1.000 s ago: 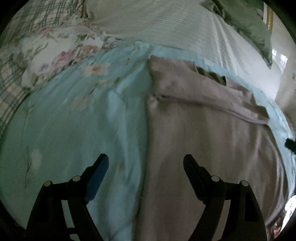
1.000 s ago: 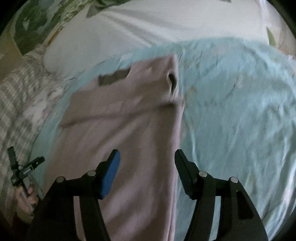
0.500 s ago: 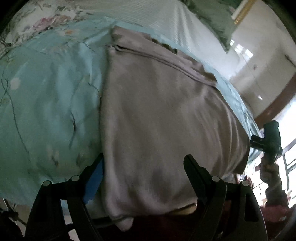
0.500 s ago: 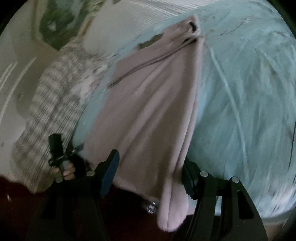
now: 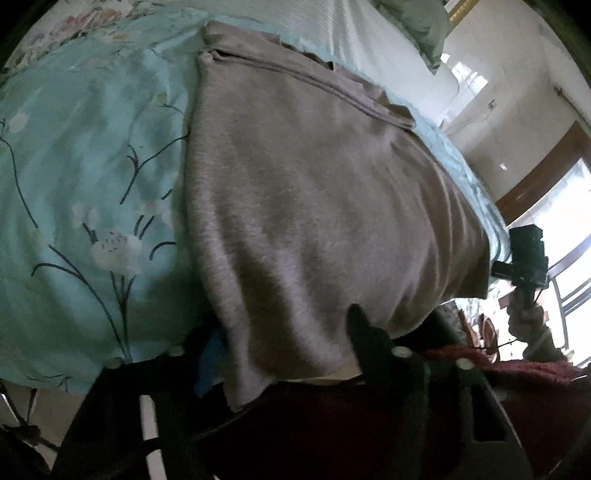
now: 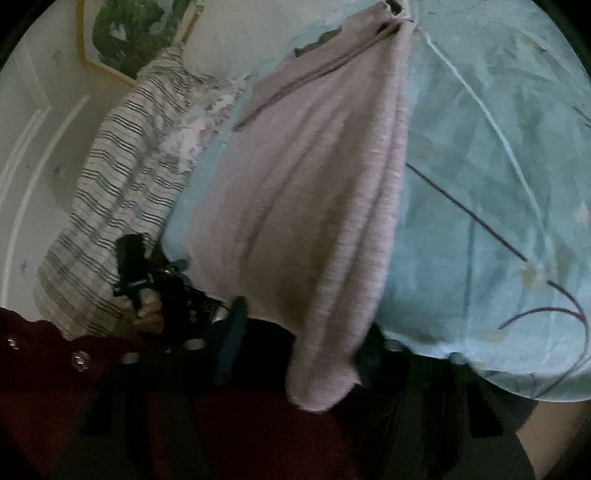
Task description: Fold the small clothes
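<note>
A mauve knit garment (image 5: 317, 192) lies flat on the light blue floral bedspread (image 5: 85, 147), its near hem hanging over the bed's front edge. My left gripper (image 5: 284, 343) is open, its fingers either side of the garment's near left corner. In the right wrist view the same garment (image 6: 314, 184) hangs down between the open fingers of my right gripper (image 6: 299, 350), at its near right corner. Neither pair of fingers has closed on the cloth.
A striped white cover (image 5: 354, 33) and green pillow (image 5: 421, 22) lie at the bed's far end. A plaid blanket (image 6: 122, 184) lies beside the garment. Dark red clothing (image 6: 44, 369) fills the bottom. The other gripper shows in each view, the right one (image 5: 524, 258) and the left one (image 6: 147, 280).
Both grippers have drawn back and dropped from over the garment's middle to its near hem at the bed's edge. The cloth now sits between both pairs of open fingers.
</note>
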The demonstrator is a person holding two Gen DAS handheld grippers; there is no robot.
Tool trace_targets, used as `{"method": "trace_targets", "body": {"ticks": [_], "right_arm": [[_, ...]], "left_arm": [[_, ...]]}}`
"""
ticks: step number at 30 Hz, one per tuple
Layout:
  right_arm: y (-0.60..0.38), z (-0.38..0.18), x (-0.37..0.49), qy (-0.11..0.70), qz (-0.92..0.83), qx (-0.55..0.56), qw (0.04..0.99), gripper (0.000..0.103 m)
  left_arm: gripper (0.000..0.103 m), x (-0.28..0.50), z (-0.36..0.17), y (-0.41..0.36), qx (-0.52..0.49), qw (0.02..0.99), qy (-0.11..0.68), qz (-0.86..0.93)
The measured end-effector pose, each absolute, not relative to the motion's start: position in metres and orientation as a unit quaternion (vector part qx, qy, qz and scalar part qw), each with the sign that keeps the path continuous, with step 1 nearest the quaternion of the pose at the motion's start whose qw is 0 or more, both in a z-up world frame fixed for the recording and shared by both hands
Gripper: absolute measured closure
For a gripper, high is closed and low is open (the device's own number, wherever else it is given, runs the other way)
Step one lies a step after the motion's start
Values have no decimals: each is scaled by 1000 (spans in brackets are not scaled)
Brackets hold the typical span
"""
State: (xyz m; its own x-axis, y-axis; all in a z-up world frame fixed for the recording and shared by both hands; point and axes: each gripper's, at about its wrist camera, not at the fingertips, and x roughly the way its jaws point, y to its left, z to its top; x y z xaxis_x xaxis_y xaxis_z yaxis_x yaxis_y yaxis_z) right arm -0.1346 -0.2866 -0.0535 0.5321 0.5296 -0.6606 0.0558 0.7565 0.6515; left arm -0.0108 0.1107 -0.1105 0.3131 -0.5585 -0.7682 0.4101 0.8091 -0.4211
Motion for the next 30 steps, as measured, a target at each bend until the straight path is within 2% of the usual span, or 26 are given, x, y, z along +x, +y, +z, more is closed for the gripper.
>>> {"method": "trace_targets", "body": {"ticks": [1,2,3,4,6,11,12,13,15,22,30], "right_arm": [[-286,-56,-135,467,134,317,815,75],[-288,-58,-136,475,120,314,813,87],[-288,-58,-138,478,114,313,813,91],[-289,-58,-140,479,112,311,813,91],[-286,-53,-143,479,116,304,815,91],[-277,-41,-139,463,149,298,822,91],[-277,-40,-139,460,154,302,821,91],[-279,-38,-138,449,164,315,820,91],[-282,-29,-138,420,181,338,823,92],[-306,30,-122,291,209,380,853,92],[-339,63,-46,249,178,357,883,92]], "left_arm": [[56,-10,-111,112,-72,807,505,-297],[59,-8,-112,115,-73,807,506,-295],[65,-8,-111,120,-74,807,507,-294],[74,-8,-111,122,-73,807,509,-290],[82,-10,-111,124,-67,809,510,-285],[84,-15,-113,126,-63,808,510,-289],[90,-16,-113,127,-64,809,509,-285],[100,-16,-112,128,-66,812,508,-281],[99,-16,-103,134,-95,813,498,-287],[99,-12,-17,146,-161,861,368,-311],[99,65,18,131,-179,897,305,-266]]}}
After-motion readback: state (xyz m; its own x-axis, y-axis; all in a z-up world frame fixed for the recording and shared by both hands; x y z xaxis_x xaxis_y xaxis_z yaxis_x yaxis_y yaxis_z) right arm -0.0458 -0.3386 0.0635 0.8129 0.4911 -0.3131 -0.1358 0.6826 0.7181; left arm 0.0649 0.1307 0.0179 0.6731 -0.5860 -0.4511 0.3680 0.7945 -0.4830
